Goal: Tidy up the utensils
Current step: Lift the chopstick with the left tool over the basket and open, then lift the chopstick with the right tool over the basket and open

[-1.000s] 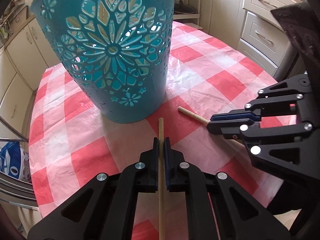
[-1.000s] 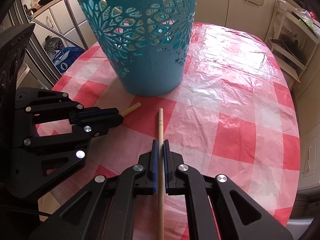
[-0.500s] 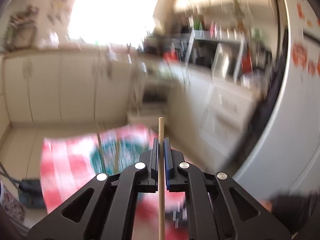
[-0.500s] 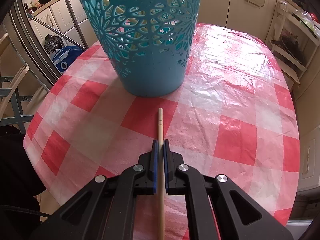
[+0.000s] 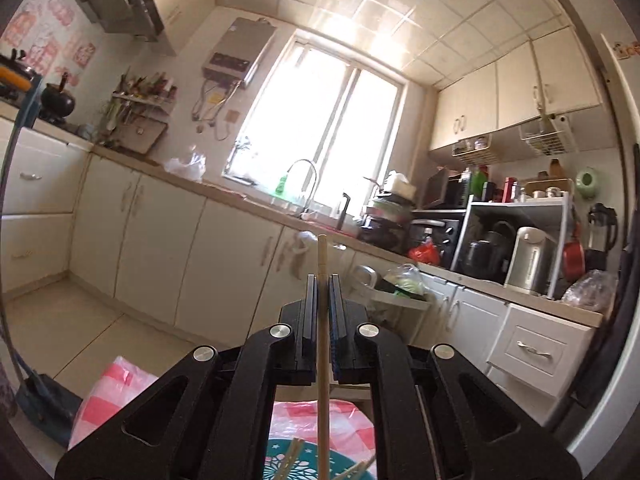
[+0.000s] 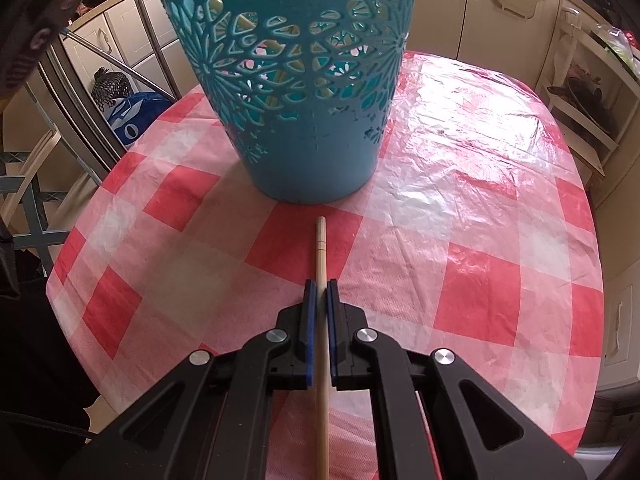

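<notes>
A home kitchen. Cream cabinet doors run beneath a bright window with a curved chrome tap. A wall-mounted steel water heater and a silver electric kettle complete it.

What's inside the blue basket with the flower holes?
Through the cutouts of the teal basket, pale yellowish sticks show, likely chopsticks. The left wrist view shows stick ends poking from its top. The solid base hides the bottom.
</notes>
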Motion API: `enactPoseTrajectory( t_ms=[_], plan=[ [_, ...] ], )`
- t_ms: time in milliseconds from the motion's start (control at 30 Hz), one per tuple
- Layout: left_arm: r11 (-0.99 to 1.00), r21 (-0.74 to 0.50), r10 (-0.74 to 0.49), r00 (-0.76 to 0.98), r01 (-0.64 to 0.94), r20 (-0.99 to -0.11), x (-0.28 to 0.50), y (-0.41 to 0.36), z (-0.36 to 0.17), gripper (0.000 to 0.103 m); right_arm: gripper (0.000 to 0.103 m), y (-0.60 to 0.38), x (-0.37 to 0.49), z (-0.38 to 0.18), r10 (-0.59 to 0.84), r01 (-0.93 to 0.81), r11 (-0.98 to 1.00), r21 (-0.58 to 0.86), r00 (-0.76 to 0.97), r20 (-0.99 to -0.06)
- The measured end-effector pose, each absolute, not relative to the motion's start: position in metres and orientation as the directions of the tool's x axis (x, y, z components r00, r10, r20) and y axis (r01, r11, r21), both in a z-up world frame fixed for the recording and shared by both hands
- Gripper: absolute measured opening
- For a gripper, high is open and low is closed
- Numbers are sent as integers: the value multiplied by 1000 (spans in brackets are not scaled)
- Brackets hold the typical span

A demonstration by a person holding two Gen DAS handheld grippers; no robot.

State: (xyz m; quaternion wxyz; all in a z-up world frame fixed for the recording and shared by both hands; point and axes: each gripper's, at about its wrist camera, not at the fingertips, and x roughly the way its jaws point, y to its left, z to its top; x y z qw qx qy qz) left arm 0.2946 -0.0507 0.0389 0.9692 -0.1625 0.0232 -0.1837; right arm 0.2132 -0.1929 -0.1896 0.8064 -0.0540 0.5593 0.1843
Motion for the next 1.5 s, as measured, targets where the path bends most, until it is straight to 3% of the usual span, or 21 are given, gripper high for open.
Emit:
enactPoseTrajectory(
  t_ms=[367, 467, 533, 633, 767, 900, 1133, 1233, 1367, 1500],
  plan=[
    [922, -240, -336, 936, 304, -105, 309, -61, 13, 5, 6, -192, 220, -190, 251, -378, 917, 129, 293, -923],
    [925, -234, -335, 933, 299, -130, 301, -57, 12, 16, 6, -194, 220, -190, 256, -375, 917, 137, 289, -922],
    [928, -233, -327, 935, 291, -135, 293, -52, 13, 34, 8, -195, 221, -190, 259, -373, 917, 142, 288, -922],
    [932, -231, -315, 939, 278, -138, 277, -42, 14, 43, 13, -196, 220, -190, 273, -372, 915, 156, 287, -918],
    [936, -249, -292, 943, 247, -159, 253, -23, 5, 50, 16, -190, 217, -190, 263, -379, 915, 138, 302, -916],
    [935, -285, -278, 936, 213, -213, 235, -8, -10, 54, 6, -189, 219, -190, 243, -375, 920, 116, 311, -919],
    [945, -295, -226, 938, 145, -262, 220, 12, -26, 59, 6, -199, 215, -181, 316, -391, 900, 194, 280, -906],
    [945, -307, -194, 948, 112, -253, 217, 20, -23, 65, 6, -206, 209, -158, 463, -441, 842, 310, 296, -836],
    [952, -298, -137, 966, 68, -217, 209, 26, -16, 68, 6, -225, 202, -110, 717, -508, 686, 520, 355, -599],
    [958, -284, -90, 983, 42, -158, 195, 21, -11, 74, 6, -245, 212, -75, 769, -474, 629, 616, 497, -402]
  ],
)
